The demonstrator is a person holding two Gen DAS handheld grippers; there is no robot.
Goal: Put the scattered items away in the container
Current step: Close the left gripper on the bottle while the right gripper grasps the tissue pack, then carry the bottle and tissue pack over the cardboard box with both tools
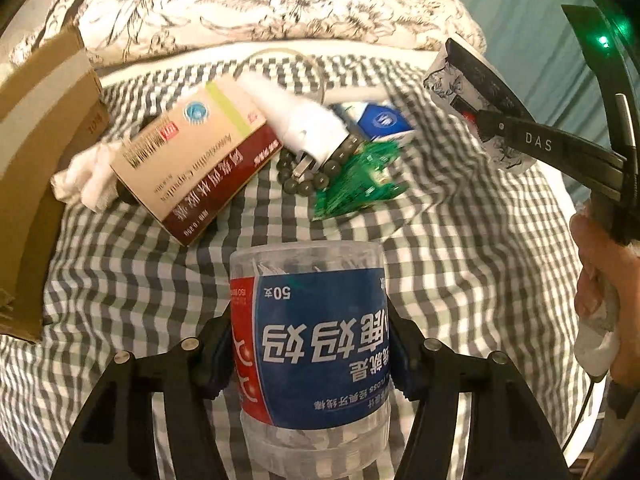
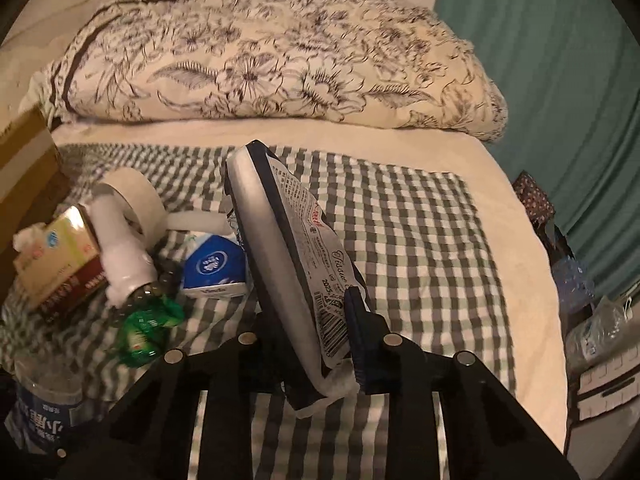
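My left gripper [image 1: 310, 354] is shut on a clear floss-pick jar [image 1: 312, 344] with a blue and red label, held above the checked cloth. My right gripper [image 2: 308, 344] is shut on a tissue pack [image 2: 296, 264], held edge-up; it also shows in the left wrist view [image 1: 472, 92]. The cardboard box [image 1: 36, 152] stands at the left. Scattered on the cloth lie a medicine box [image 1: 192, 160], a white plug [image 1: 304, 124], dark beads [image 1: 316, 176], a green circuit board [image 1: 360, 180], a blue tissue packet [image 1: 380, 120] and a white cloth [image 1: 88, 176].
A floral quilt [image 2: 280, 60] lies across the back of the bed. A roll of white tape [image 2: 132, 196] sits behind the plug. A teal curtain [image 2: 560, 80] hangs at the right, with bags and clutter [image 2: 592, 320] beside the bed's right edge.
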